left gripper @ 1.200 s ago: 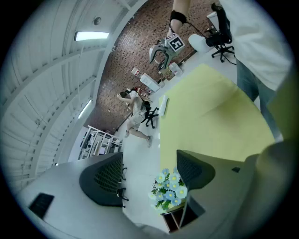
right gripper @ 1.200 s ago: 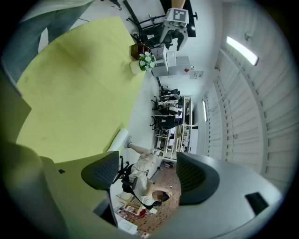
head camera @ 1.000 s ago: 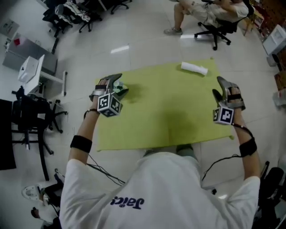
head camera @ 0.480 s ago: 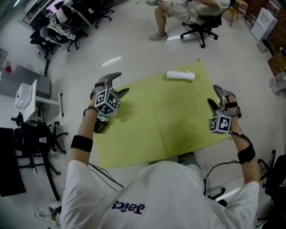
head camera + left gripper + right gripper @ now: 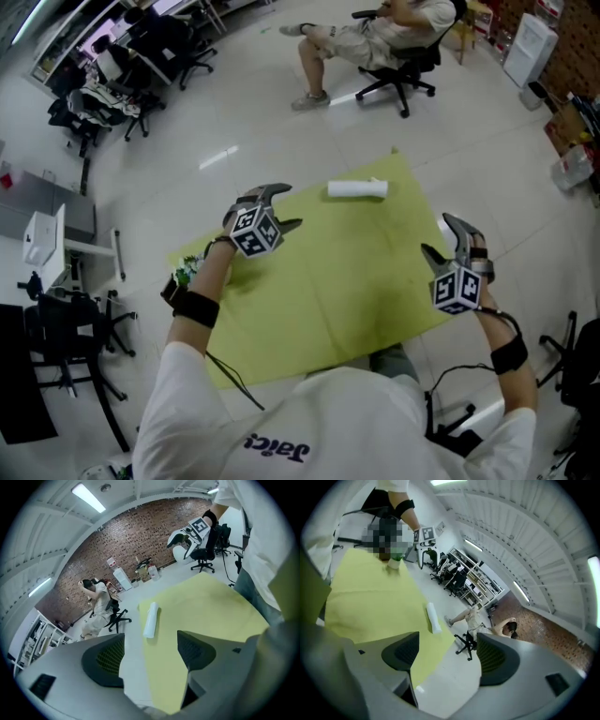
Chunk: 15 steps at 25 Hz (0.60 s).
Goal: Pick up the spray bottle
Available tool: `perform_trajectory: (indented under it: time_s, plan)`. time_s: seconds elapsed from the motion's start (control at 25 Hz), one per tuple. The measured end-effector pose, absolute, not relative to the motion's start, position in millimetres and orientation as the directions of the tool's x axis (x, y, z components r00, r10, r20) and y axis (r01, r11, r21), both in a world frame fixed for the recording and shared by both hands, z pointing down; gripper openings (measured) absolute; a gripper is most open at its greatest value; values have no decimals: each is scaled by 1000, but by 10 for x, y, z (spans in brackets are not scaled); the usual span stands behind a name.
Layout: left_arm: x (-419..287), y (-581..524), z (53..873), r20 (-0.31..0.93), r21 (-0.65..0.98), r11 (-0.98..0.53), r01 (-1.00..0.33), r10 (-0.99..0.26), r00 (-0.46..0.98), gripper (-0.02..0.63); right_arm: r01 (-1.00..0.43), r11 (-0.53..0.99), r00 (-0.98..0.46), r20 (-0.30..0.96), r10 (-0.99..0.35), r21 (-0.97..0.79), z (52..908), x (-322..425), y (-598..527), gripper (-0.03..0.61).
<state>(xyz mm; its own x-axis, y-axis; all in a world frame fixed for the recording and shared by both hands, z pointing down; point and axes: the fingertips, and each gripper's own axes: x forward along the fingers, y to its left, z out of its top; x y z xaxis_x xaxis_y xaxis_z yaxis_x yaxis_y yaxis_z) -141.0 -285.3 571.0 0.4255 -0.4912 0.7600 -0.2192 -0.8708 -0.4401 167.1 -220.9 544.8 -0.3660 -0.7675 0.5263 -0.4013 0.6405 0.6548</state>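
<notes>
The desk (image 5: 337, 281) in front of me is covered corner to corner by a yellow-green cloth. Beyond its far edge a person (image 5: 375, 33) sits on an office chair on the pale floor.

My left gripper (image 5: 289, 206) hangs over the desk's far left part and points down and away from me. Its jaws stand moderately apart with nothing between them; through the gap I see only the cloth's edge and the floor. My right gripper (image 5: 436, 234) is above the desk's right edge. Its jaws are also apart and empty, framing floor and the seated person.

A white roll (image 5: 356, 189) lies on its side near the far edge of the cloth, ahead of both pairs of jaws and inside neither gap.

The spray bottle (image 5: 184, 272), green and white, sits at the desk's left corner just beside my left forearm. It is behind the left jaws and well apart from the right ones. From the right gripper view it shows far across the cloth. I cannot tell whether it stands or lies.
</notes>
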Motion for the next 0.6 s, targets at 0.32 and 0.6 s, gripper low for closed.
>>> perform_trajectory:
  time_s: [0.32, 0.6]
  plan:
    - [-724, -3245, 6039, 734, -301, -910, -285, -412, 540, 356, -657, 633, -384, 541, -749, 409, 5499, 1827, -2202, 393]
    - [-235, -3523, 6471, 726, -201, -938, -281, -336, 601, 356, -810, 579, -488, 442, -752, 91, 5353, 1909, -2177, 393]
